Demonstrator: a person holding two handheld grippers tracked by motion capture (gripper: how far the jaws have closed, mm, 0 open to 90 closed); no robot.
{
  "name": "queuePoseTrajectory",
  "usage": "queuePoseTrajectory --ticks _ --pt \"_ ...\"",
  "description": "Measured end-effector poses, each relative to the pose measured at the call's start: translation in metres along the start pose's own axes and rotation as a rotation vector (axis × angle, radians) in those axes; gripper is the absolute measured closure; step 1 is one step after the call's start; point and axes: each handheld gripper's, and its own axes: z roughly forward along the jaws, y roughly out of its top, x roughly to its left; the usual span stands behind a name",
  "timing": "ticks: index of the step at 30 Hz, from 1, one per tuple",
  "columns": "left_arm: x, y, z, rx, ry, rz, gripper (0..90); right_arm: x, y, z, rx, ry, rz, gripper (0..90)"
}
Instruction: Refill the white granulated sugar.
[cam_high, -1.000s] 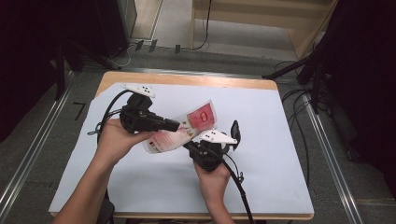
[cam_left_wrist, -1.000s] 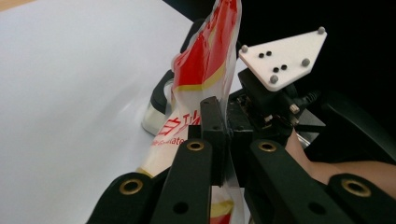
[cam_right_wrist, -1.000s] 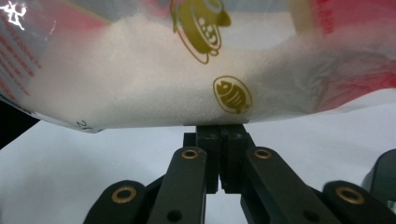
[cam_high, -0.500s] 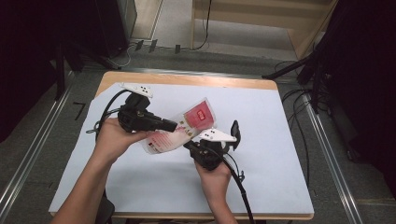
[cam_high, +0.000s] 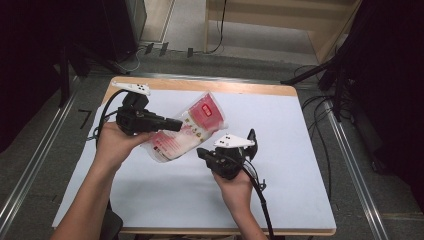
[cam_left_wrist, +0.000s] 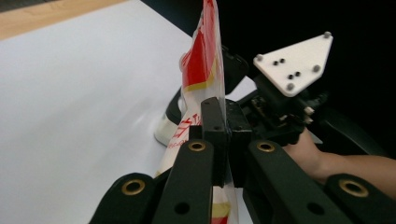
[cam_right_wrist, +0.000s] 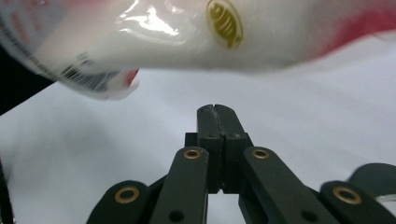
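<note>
The left tool (cam_left_wrist: 223, 135) pinches the edge of the glossy red-and-white plastic food pouch (cam_high: 186, 131), holding it up off the white-covered bench (cam_high: 280, 200), seemingly so the right tool (cam_right_wrist: 217, 116), pressed together and empty just below, can take hold.

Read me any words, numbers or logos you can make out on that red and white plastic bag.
Nothing can be quoted.
Red and white plastic bag: a gold fish emblem and a barcode, digits blurred.
Red label on the bag: white print too small to read.
Red characters by the left gripper jaws: cut off and blurred.
</note>
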Motion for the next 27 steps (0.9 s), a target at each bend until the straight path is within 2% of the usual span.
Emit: queuePoseTrajectory --ticks 4,5,7,8,10,11,14,21,24,25,27 --pt "0.008 0.0 0.002 0.003 0.01 -0.01 90.0 -0.007 0.001 -0.01 0.003 0.048 0.018 90.0" --pt "0.011 -0.001 0.002 0.0 0.017 -0.007 90.0 -0.009 0.002 -0.012 0.007 0.047 0.014 90.0" --pt "0.016 -0.001 0.003 -0.003 0.015 -0.013 90.0 -0.01 0.002 -0.016 0.021 0.027 -0.042 90.0" --pt "0.017 -0.001 0.004 -0.007 0.023 -0.019 90.0 -0.01 0.002 -0.017 0.025 0.027 -0.05 90.0" --pt "0.022 0.0 0.006 -0.011 0.028 -0.015 90.0 -0.01 0.003 -0.018 0.03 0.035 -0.062 90.0" --pt "0.026 0.001 0.008 -0.028 0.035 -0.017 90.0 -0.01 0.003 -0.019 0.033 0.044 -0.066 90.0" --pt "0.035 0.002 0.012 -0.054 0.035 -0.025 90.0 -0.011 0.005 -0.023 0.058 0.075 -0.111 90.0" --pt "0.056 0.004 0.031 -0.036 0.067 -0.034 90.0 -0.015 0.002 -0.028 0.067 0.102 -0.138 90.0" --pt "0.068 0.0 0.041 -0.042 0.098 -0.014 90.0 -0.021 -0.003 -0.031 0.072 0.129 -0.11 90.0" --pt "0.068 0.0 0.041 -0.042 0.098 -0.014 90.0 -0.021 -0.003 -0.031 0.072 0.129 -0.11 90.0" --pt "0.077 -0.002 0.046 -0.05 0.104 -0.022 90.0 -0.024 -0.006 -0.032 0.076 0.129 -0.106 90.0"
